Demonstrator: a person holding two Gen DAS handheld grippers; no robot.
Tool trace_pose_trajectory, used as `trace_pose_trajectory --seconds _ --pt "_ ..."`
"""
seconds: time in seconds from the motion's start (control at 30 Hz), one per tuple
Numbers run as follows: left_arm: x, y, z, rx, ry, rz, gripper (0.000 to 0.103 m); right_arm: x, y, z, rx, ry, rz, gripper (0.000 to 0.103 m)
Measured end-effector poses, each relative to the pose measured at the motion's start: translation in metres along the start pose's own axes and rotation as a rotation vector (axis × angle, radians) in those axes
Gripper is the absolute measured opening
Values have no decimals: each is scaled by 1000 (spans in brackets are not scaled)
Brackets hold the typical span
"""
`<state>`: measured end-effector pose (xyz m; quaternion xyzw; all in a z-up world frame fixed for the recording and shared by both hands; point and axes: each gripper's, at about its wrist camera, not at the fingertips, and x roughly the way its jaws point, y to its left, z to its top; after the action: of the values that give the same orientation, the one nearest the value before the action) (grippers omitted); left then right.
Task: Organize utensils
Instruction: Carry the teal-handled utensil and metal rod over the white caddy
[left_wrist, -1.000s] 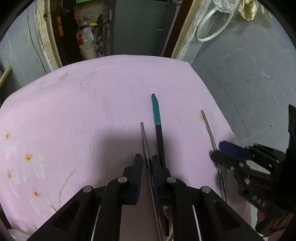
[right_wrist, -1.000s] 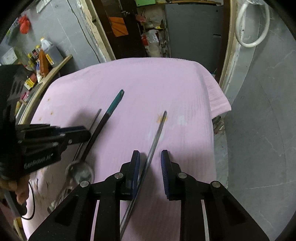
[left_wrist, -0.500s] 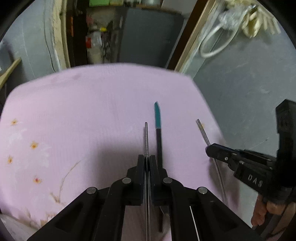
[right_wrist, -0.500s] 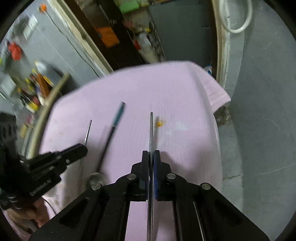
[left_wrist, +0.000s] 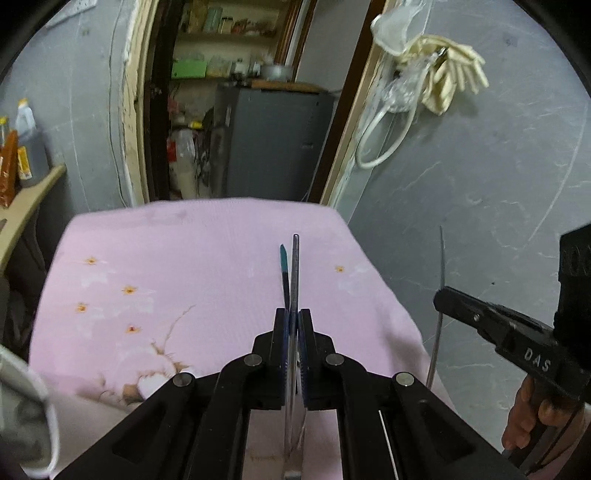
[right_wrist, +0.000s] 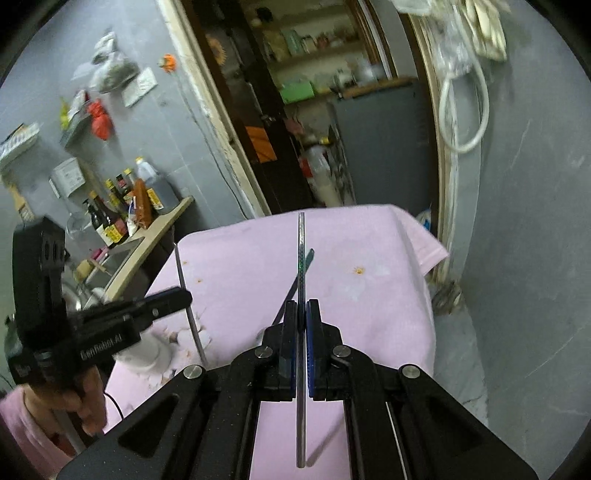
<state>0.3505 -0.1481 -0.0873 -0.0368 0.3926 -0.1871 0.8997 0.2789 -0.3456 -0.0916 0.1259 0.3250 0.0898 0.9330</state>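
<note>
Above the pink flower-print cloth covering the bench (left_wrist: 184, 258), both claws are airborne, each carrying one thin steel rod-like utensil. The left claw (left_wrist: 294, 328) is pinched shut on a slim silver metal utensil handle (left_wrist: 294, 273) that runs straight forward between the pads; its working end sits below the claw, mostly hidden, so spoon or fork is a guess. The right claw (right_wrist: 303, 317) is likewise clamped shut on a second slim silver metal handle (right_wrist: 301, 251), gripped around mid-length with the tail sticking out toward the camera. In the left wrist view the right claw hangs off the bench's right edge, over the grey floor.

Left on the cloth: a dark utensil with a teal-tipped handle (left_wrist: 283, 266), lying flat just beyond both claws. It is not touched by either.

Step in hand looks like lift and carry of both pieces toward wherever they get grouped. No holder is clearly in view; a whitish round object (right_wrist: 155, 350) at the near left of the bench may be one, though it is blurred.

To do it well:
- keep both pinches firm, since thin smooth steel slides and pivots easily in flat pads
- carry the rods level or tip-down so neither swings
- keep the two claws apart so the long handles do not cross
- clear the teal-tipped piece on the way, and do not drag the cloth
- line up ends the same way before release.
</note>
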Motion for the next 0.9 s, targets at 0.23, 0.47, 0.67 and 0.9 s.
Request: trace_pose_trajectory --seconds 0.23,0.47,0.67,0.9 --pt "-52 1 -12 0 -84 -36 5 -54 29 -7 19 -106 -1 4" --pt "-104 11 -19 2 -147 -34 5 -75 73 14 -18 -213 46 4" --pt "-167 35 -7 -20 -249 10 5 -79 131 53 -56 -350 162 4" --pt "-242 92 18 -61 -369 132 5 -71 205 86 -111 -507 296 4"
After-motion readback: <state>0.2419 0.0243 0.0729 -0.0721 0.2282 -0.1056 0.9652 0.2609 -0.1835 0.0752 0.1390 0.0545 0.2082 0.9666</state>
